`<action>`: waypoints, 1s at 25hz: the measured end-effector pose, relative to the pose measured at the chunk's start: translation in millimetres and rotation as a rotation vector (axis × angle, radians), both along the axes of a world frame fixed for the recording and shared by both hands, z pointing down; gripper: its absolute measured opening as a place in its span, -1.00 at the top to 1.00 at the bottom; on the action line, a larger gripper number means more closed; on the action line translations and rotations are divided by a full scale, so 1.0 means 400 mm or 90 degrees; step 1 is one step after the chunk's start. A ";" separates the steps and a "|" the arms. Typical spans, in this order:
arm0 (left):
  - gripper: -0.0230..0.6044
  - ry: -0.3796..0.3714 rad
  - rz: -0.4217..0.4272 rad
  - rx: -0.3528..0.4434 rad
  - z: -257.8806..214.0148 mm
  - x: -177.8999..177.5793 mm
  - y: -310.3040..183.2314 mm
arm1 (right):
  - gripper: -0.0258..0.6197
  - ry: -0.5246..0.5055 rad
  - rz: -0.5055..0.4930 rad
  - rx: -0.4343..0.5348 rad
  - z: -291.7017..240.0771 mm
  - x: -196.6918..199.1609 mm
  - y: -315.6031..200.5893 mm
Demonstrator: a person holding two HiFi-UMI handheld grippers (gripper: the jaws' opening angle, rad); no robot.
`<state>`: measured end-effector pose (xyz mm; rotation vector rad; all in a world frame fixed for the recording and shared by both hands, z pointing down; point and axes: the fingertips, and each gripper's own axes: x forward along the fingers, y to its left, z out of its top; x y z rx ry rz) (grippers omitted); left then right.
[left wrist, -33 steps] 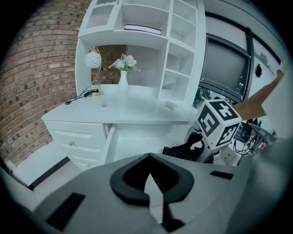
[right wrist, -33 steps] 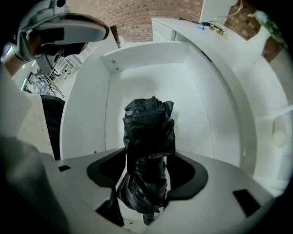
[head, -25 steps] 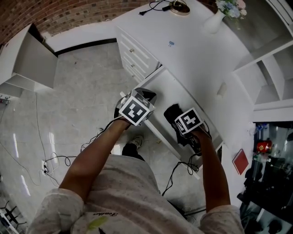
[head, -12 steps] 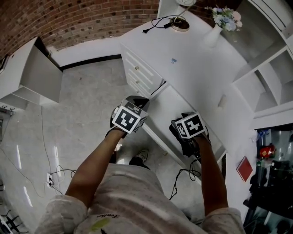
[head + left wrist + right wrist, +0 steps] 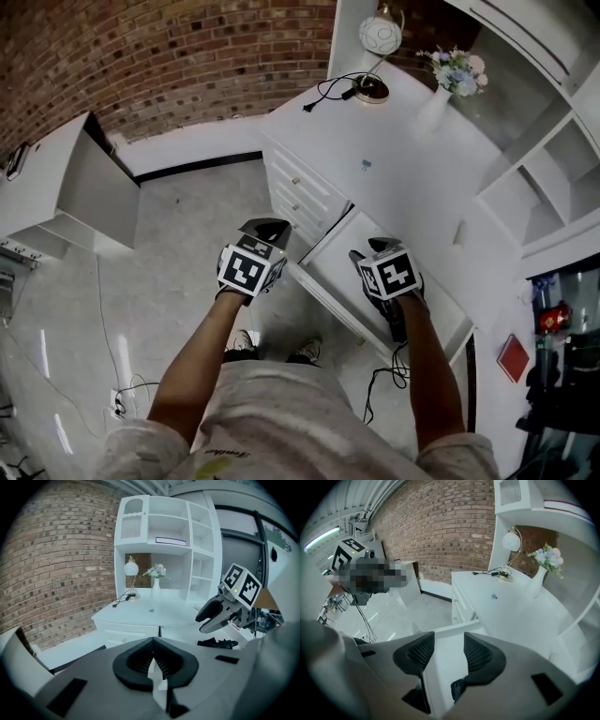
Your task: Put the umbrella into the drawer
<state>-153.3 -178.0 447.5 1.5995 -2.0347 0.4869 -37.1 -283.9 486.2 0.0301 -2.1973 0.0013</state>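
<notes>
The black folded umbrella (image 5: 458, 688) lies in the open white drawer (image 5: 449, 631), just below my right gripper (image 5: 445, 651). That gripper is open and has just been closing, with nothing between its pads. In the head view it (image 5: 373, 248) hovers over the drawer (image 5: 339, 264) and hides the umbrella. My left gripper (image 5: 153, 660) is shut and empty, and hangs left of the drawer front (image 5: 267, 228). The left gripper view shows the umbrella (image 5: 216, 643) under the right gripper (image 5: 213, 616).
The white desk top (image 5: 394, 141) carries a round lamp (image 5: 380, 36), a vase of flowers (image 5: 442, 86) and a black cable. A stack of shut drawers (image 5: 298, 187) sits left of the open one. A white cabinet (image 5: 66, 183) stands at the left, with cables on the floor.
Both grippers have risen and drawn back from the drawer. The umbrella, seen beside the right gripper before, is now hidden under it in the head view. My view has tipped up toward the wall.
</notes>
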 end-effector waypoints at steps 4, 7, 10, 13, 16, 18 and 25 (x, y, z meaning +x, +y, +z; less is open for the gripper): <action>0.94 -0.007 -0.020 0.020 -0.044 -0.057 0.042 | 0.33 -0.038 0.008 -0.001 -0.046 -0.052 0.039; 0.94 -0.015 -0.025 0.030 -0.075 -0.085 0.069 | 0.35 -0.076 0.020 -0.001 -0.094 -0.091 0.065; 0.94 -0.023 -0.027 0.045 -0.109 -0.112 0.093 | 0.39 -0.124 0.035 -0.001 -0.150 -0.137 0.095; 0.94 -0.031 -0.030 0.055 -0.140 -0.135 0.119 | 0.44 -0.175 0.045 0.003 -0.207 -0.178 0.134; 0.94 -0.036 -0.029 0.071 -0.174 -0.156 0.140 | 0.48 -0.226 0.049 0.007 -0.263 -0.215 0.172; 0.94 -0.040 -0.027 0.082 -0.198 -0.167 0.153 | 0.53 -0.255 0.052 0.012 -0.296 -0.236 0.197; 0.94 -0.071 -0.022 0.127 -0.283 -0.197 0.198 | 0.83 -0.335 0.070 0.032 -0.382 -0.286 0.260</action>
